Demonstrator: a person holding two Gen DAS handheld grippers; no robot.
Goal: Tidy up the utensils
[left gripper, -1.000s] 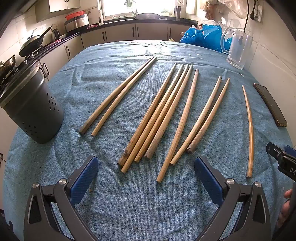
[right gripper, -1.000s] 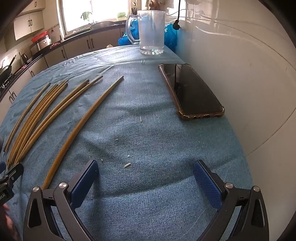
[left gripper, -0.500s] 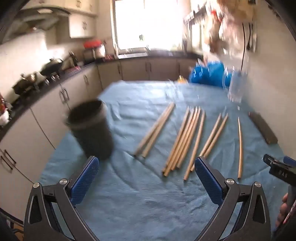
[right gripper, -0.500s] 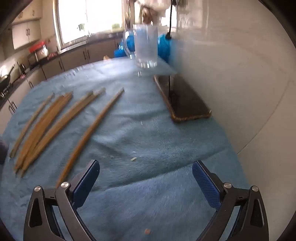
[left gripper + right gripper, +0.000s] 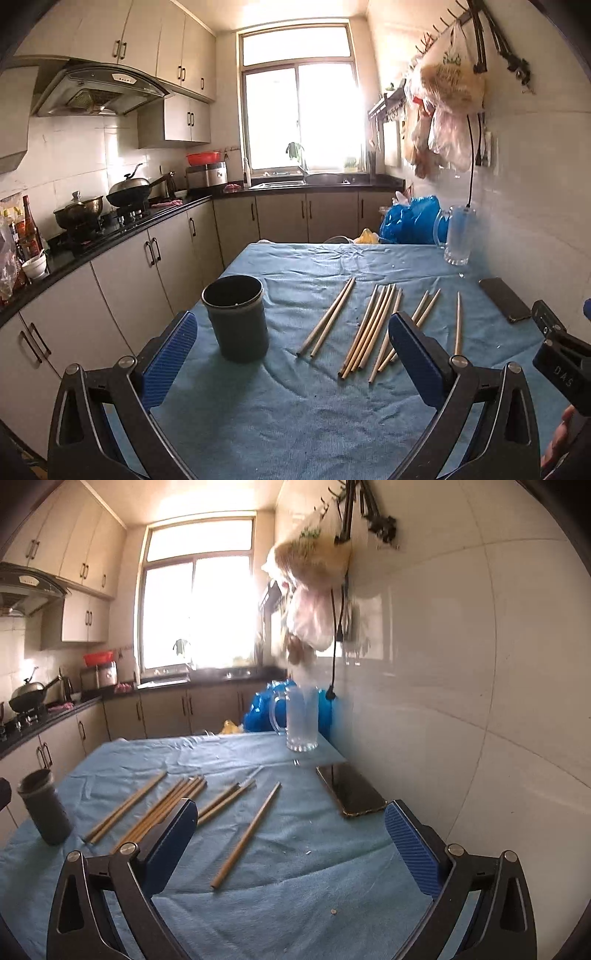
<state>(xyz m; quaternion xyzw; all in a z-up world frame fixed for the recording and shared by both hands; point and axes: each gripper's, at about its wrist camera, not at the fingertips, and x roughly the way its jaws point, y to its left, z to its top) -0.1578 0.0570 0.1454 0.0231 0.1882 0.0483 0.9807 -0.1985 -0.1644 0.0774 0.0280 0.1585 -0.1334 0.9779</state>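
Nothing is sorted yet, as far as I can judge: every chopstick I can see lies flat on the tabletop (image 5: pixel 295 413), and the dark holder (image 5: pixel 236 317) standing upright at the near left shows only a dark mouth with nothing sticking out of it. So the whole job looks to be ahead of me.

My left tool (image 5: pixel 291 354) hangs released above the near edge, its blue ribbed pads spread wide with nothing between them. My right tool (image 5: pixel 288 838) is likewise released and holds nothing, hovering over the right side of the tabletop.

The chopsticks (image 5: pixel 373 325) are long, slim rods of pale wood or bamboo, round and slightly tapered, with a matte, dry-looking finish. They lie roughly parallel, pointing away from me: a pair (image 5: pixel 327 317) nearest the holder, a tight bundle in the middle, another pair to the right of that, and a single stick (image 5: pixel 245 834) lying apart on the right. Some in the bundle touch or overlap, so I expect they will roll and drag their neighbours when I pinch one.

The holder is a plain cylinder, dark grey and dull, probably metal or plastic; I cannot tell which. The tabletop wears a blue cloth with a fine woven grain and soft creases, which should keep the sticks from sliding far. To the far right sit a glossy black phone (image 5: pixel 349 790) and a clear glass mug (image 5: pixel 301 720).
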